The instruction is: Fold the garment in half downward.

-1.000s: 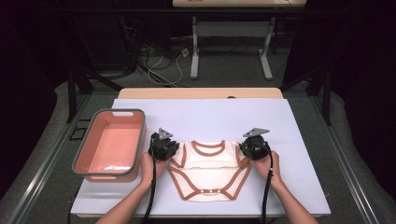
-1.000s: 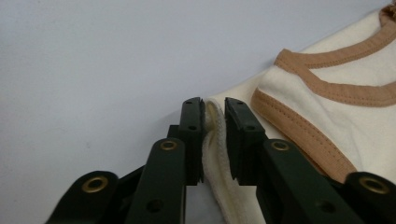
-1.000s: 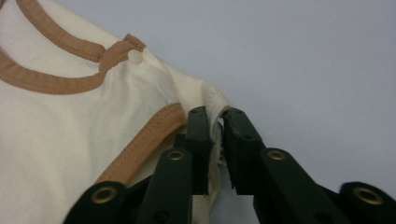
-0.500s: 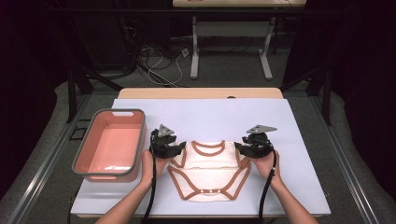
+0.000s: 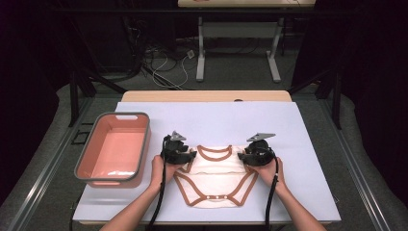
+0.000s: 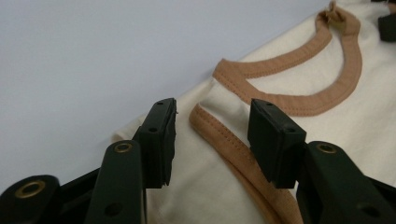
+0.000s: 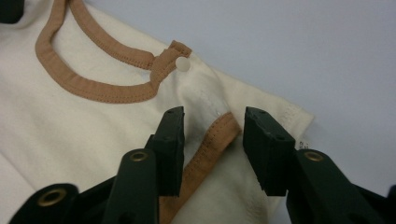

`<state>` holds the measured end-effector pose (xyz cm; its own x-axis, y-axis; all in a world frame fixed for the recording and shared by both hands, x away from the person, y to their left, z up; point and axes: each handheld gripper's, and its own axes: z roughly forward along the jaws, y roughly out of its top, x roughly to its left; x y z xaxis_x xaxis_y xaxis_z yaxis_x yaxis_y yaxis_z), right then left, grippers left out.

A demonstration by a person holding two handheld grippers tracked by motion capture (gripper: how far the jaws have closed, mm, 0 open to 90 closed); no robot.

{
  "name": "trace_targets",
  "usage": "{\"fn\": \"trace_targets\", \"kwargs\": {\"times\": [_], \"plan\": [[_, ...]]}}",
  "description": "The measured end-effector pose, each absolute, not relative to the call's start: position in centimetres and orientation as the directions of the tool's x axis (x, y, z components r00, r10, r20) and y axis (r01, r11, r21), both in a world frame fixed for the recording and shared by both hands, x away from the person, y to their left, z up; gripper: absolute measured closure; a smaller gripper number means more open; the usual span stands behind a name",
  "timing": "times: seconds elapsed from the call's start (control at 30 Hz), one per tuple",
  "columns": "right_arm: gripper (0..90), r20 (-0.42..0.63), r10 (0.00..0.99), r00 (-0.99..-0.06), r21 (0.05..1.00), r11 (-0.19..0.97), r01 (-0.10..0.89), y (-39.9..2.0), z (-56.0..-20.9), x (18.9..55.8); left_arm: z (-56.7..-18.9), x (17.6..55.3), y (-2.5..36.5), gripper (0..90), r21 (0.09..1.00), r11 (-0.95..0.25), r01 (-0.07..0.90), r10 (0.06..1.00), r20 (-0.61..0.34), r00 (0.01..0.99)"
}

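Here, soft cream bodysuit (image 5: 215,175) with tan ribbed trim, both hand-held grippers (image 6: 212,135) (image 7: 212,142) slightly narrowing, spread, pinching nothing.

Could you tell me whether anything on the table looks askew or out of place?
Nothing stands out. The baby bodysuit lies flat and fairly straight on the white table, and the pink tub sits upright at its left edge.

The baby bodysuit (image 5: 215,179) at the lower centre of the high view is soft, matt cream knit cloth, edged with tan ribbed binding sewn in visible stitches. A small glossy white snap (image 7: 183,65) sits by its neckline. It lies on a smooth, matt pale-lilac sheet (image 5: 308,144) covering a light wooden table (image 5: 207,96). At the left, the bin (image 5: 113,150) looks like smooth plastic, salmon-pink with a grey rim. The gripper jaws are matt black plastic with brass-coloured metal rivets.
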<state>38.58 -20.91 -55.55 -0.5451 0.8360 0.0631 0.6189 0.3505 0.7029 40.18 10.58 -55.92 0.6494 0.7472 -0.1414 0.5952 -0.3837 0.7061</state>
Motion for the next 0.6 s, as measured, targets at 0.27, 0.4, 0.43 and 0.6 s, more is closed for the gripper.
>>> {"fn": "trace_targets", "kwargs": {"times": [0.27,0.4,0.43,0.6], "plan": [[78.7,0.064,0.823,-0.565,0.710,0.361,0.605,-20.9,-55.6,38.4,-56.0,39.9,10.4,77.9,0.709,-0.425,0.563,0.721,-0.111,0.684],[82.0,0.052,0.824,-0.565,0.717,0.363,0.595,-20.6,-55.3,38.1,-56.0,39.7,10.5,83.6,0.720,-0.424,0.549,0.720,-0.099,0.686],[82.3,0.029,0.819,-0.573,0.724,0.378,0.577,-20.7,-55.2,38.1,-55.9,39.7,10.5,83.7,0.720,-0.421,0.552,0.721,-0.104,0.685],[83.6,0.023,0.818,-0.575,0.748,0.368,0.553,-20.7,-54.5,37.6,-55.4,39.2,10.6,84.0,0.741,-0.421,0.524,0.719,-0.080,0.691]]}}
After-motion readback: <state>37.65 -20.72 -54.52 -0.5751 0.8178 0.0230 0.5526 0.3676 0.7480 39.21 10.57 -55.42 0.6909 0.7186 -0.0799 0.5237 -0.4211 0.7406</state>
